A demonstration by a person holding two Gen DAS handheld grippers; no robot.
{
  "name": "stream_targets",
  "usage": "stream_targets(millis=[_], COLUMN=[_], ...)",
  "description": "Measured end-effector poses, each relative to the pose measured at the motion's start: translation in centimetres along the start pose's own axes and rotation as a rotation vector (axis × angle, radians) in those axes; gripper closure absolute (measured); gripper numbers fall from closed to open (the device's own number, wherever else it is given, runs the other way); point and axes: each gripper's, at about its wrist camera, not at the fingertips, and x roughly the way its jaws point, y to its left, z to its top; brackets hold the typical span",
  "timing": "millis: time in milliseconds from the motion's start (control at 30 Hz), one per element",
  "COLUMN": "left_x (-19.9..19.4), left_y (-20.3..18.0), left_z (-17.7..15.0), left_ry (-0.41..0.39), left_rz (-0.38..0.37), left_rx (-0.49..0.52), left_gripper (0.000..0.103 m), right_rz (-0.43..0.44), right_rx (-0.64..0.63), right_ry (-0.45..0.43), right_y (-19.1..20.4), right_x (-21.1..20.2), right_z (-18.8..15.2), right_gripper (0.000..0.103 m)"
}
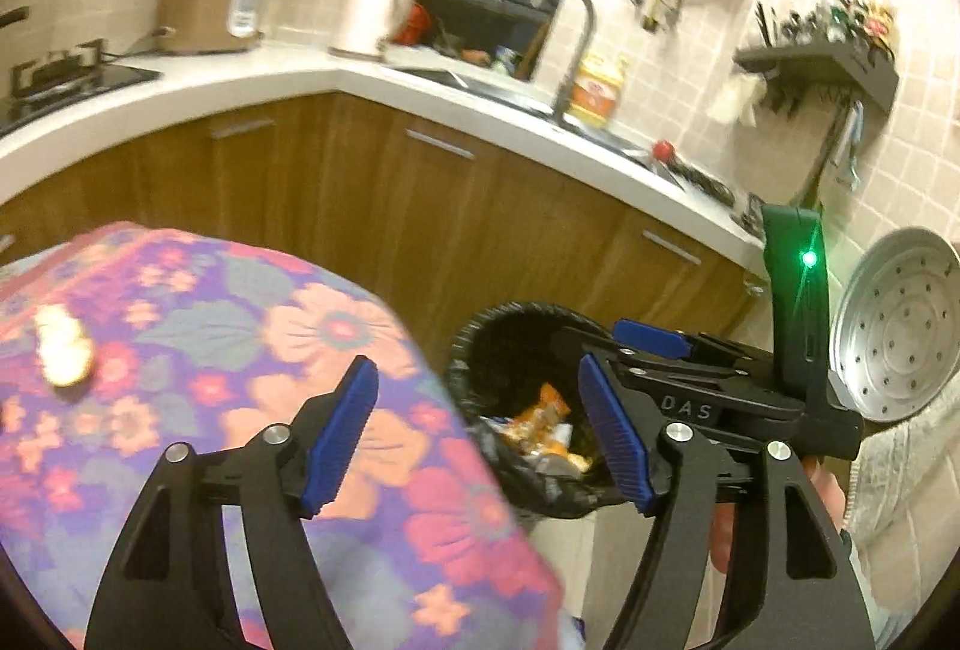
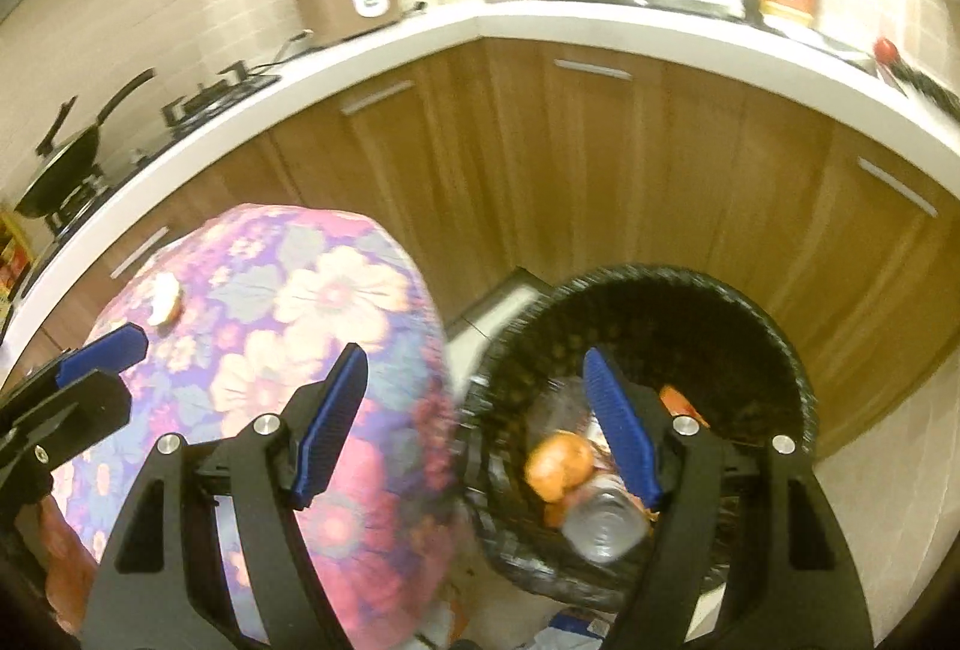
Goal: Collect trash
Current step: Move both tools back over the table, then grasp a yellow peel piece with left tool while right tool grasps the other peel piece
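Note:
A black-lined trash bin (image 2: 750,314) stands on the floor beside a table with a floral cloth (image 2: 336,326). In it lie an orange peel (image 2: 561,464), a clear plastic bottle (image 2: 606,527) and wrappers (image 1: 540,428). A pale scrap of trash (image 1: 63,347) lies on the cloth, also seen in the right wrist view (image 2: 163,299). My right gripper (image 2: 474,422) is open and empty, above the bin's near rim. My left gripper (image 1: 480,434) is open and empty, between the table edge and the bin (image 1: 510,332). The right gripper shows in the left wrist view (image 1: 654,344).
Wooden cabinets (image 2: 600,158) under a white counter (image 2: 540,26) run behind the bin. On the counter are a rice cooker (image 1: 213,5), a hob (image 1: 54,77), a pan (image 2: 66,164) and a sink with tap (image 1: 570,38). A metal steamer plate (image 1: 894,326) is at right.

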Motion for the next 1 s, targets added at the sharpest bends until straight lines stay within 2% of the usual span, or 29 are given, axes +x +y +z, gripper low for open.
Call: stream_targets(millis=[167,367,500,667,800,1000], left_x=[-4.1,-8.9,-11.7,-14.2,-14.7,-12.0], left_y=[4.0,9.5,13.6,18.6,22.1,25.9], left_z=[-0.1,-0.6,-1.2,-2.0,-3.1,-5.0], left_ry=[-0.064,-0.133,-0.164,-0.170,-0.128,0.042], left_rz=[0.070,0.199,0.342,0.468,0.537,0.516], left_rx=[-0.046,-0.104,-0.145,-0.214,-0.255,-0.285], left_gripper=[0.027,0.020,0.017,0.014,0.013,0.013], right_rz=[0.049,0.080,0.109,0.149,0.186,0.198], right_rx=[-0.061,-0.172,-0.246,-0.346,-0.422,-0.478], right_ry=[-0.012,-0.015,-0.031,-0.024,-0.018,0.018], right_y=[4.5,10.2,14.1,19.6,23.8,27.9], right_x=[0.5,1.5,2.4,4.4,6.5,10.9], right_z=[0.6,1.3,1.6,1.6,1.2,0.8], right_gripper=[0.033,0.033,0.033,0.033,0.033,0.033])
